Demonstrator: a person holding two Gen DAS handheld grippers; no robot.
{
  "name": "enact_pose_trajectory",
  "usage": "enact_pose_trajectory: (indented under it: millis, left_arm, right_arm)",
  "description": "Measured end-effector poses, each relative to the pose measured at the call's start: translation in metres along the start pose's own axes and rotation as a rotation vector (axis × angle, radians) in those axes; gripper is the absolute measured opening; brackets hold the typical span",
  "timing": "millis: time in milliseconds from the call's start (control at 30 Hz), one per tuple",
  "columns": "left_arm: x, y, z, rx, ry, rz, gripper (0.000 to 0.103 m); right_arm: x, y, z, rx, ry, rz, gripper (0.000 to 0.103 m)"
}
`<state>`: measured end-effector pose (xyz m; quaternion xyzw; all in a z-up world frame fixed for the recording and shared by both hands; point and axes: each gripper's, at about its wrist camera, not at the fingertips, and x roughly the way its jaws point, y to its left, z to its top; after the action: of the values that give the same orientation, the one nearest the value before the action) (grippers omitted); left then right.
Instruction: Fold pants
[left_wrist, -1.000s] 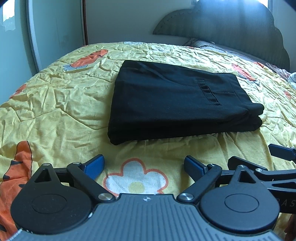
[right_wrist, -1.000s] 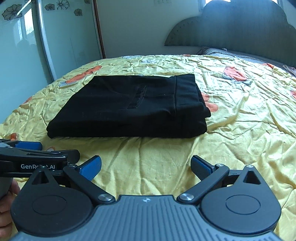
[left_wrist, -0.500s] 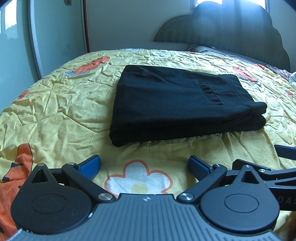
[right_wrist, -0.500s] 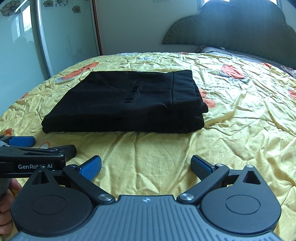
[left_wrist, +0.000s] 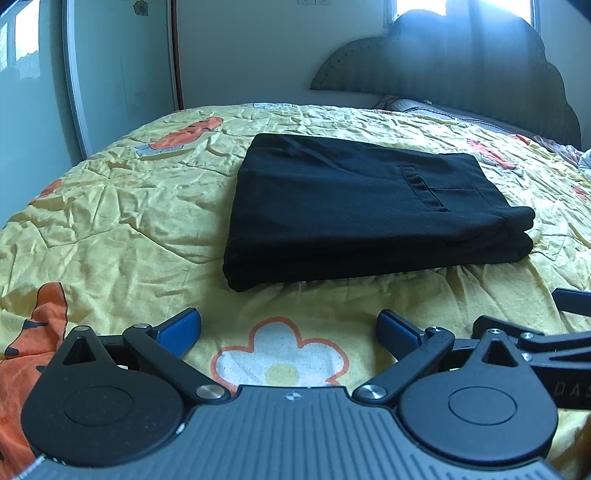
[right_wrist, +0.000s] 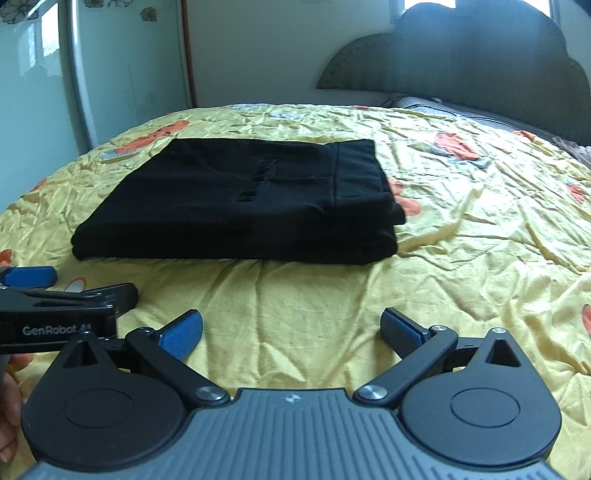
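The black fabric pants (left_wrist: 354, 210), folded into a flat, thick rectangle of several layers, lie on the bed's wrinkled yellow quilted cover with orange and white flower prints (left_wrist: 122, 229). In the left wrist view they sit at twelve o'clock from the left tool (left_wrist: 288, 332), apart from it, with a stitched pocket slit facing up near their right end. In the right wrist view the same stack (right_wrist: 236, 206) lies toward eleven o'clock from the right tool (right_wrist: 291, 328).

Both tools stand wide open, their blue ribbed fingertips (left_wrist: 181, 330) spread over bare cover with nothing between them. The left tool's black body shows at nine o'clock in the right wrist view (right_wrist: 55, 306), beside the right tool, with a bit of the person's hand (right_wrist: 9, 402) below it.

A dark scalloped padded headboard (left_wrist: 461, 70) rises at one o'clock beyond the bed, and a pale glossy wardrobe door (right_wrist: 40, 88) stands at ten o'clock.
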<state>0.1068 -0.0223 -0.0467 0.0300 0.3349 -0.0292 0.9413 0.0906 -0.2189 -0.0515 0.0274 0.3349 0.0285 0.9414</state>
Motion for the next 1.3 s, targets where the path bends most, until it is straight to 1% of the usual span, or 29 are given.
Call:
enact_pose_trajectory:
  millis: [200, 733, 900, 1000, 1167, 1300]
  left_arm:
    - [-0.001, 0.001, -0.001, -0.005, 0.0, 0.0, 0.103]
    - [0.0, 0.001, -0.001, -0.009, 0.001, 0.0, 0.103]
    - [0.0, 0.001, -0.001, -0.008, 0.002, -0.001, 0.103]
    - [0.0, 0.001, -0.001, -0.005, 0.002, -0.003, 0.103]
    - [0.0, 0.001, -0.001, -0.006, 0.002, -0.003, 0.103]
    - [0.0, 0.001, -0.001, -0.005, 0.002, -0.003, 0.103]
  right_arm:
    - [0.004, -0.007, 0.001, -0.007, 0.012, 0.0, 0.103]
    - [0.004, -0.006, 0.0, -0.007, 0.004, 0.006, 0.103]
    - [0.002, -0.011, -0.001, 0.022, -0.007, 0.018, 0.103]
    - [0.0, -0.017, -0.001, 0.051, -0.013, 0.007, 0.103]
    - [0.003, -0.009, 0.0, 0.004, 0.005, -0.022, 0.103]
    - [0.003, -0.01, 0.0, 0.009, 0.003, -0.018, 0.103]
